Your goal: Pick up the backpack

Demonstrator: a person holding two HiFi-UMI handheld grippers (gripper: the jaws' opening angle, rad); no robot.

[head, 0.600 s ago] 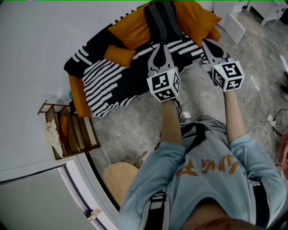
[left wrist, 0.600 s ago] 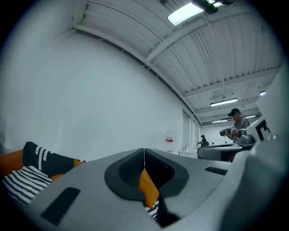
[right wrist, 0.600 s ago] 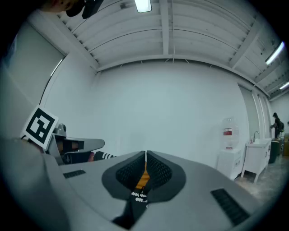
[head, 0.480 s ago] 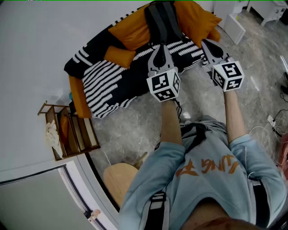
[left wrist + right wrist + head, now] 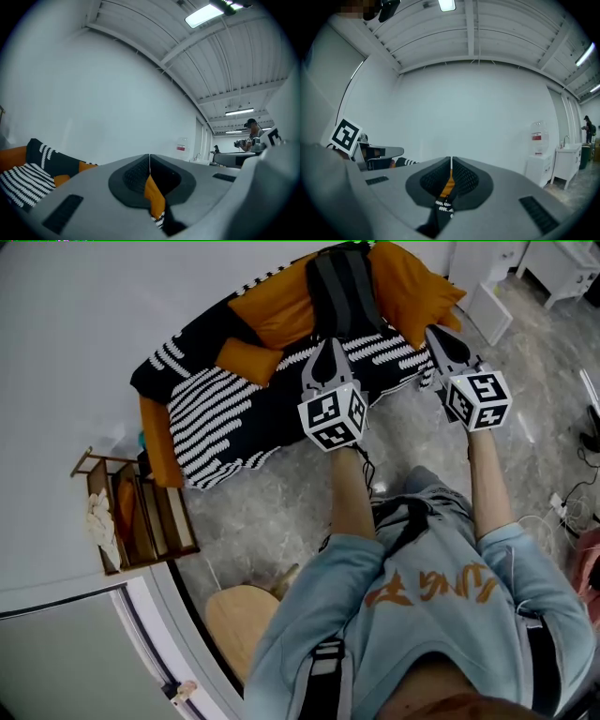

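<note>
A dark grey backpack (image 5: 341, 287) stands upright on an orange sofa (image 5: 281, 315) against the white wall, at the top of the head view. My left gripper (image 5: 327, 345) is held level over the sofa's front, just below the backpack, jaws shut on nothing. Off to the right, my right gripper (image 5: 438, 334) hovers beside the sofa's right end, likewise shut and empty. In the left gripper view the closed jaws (image 5: 149, 161) meet in a thin line, with orange cushion showing beneath. The right gripper view shows its closed jaws (image 5: 451, 164) and the left gripper's marker cube (image 5: 345, 134).
A black-and-white striped blanket (image 5: 225, 404) covers the sofa seat, with an orange pillow (image 5: 249, 360) on it. A wooden rack (image 5: 136, 517) stands at the left, a round wooden stool (image 5: 239, 620) below. White cabinets (image 5: 487, 306) and floor cables (image 5: 572, 502) lie at the right.
Both grippers have shifted slightly up the picture toward the sofa; the view has moved a little with the head. Jaws stay shut.
</note>
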